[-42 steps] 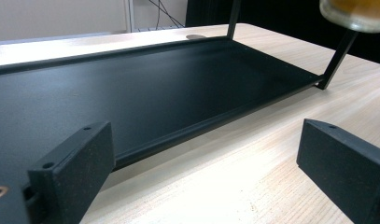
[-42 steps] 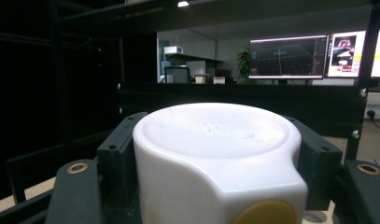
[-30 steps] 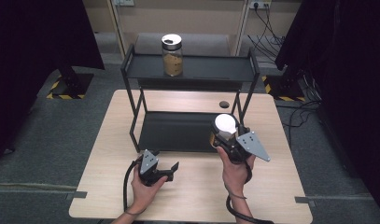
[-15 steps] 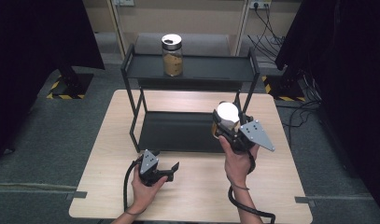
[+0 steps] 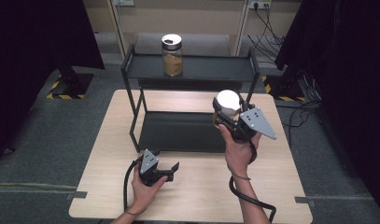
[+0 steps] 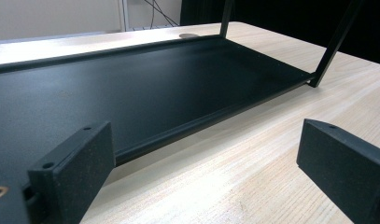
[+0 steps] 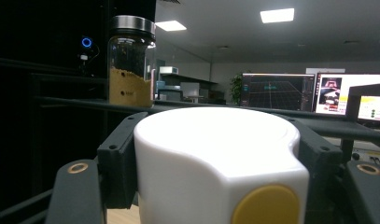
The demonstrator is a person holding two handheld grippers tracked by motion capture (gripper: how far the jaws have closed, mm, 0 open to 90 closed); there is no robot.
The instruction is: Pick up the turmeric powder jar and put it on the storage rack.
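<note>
The right gripper (image 5: 225, 114) clamps the white-lidded jar (image 7: 215, 163) between its fingers (image 7: 120, 158), above the rack's (image 5: 192, 70) lower shelf; the left gripper (image 5: 171, 169) gapes empty.

High view overhead, tool views low and close, sharing black rack (image 5: 192, 70).

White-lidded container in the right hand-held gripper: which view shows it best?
Right gripper view: the white-lidded container sits close up between the jaws, its yellow button showing. The high view gives its round white top against the right hand-held gripper, small.
</note>
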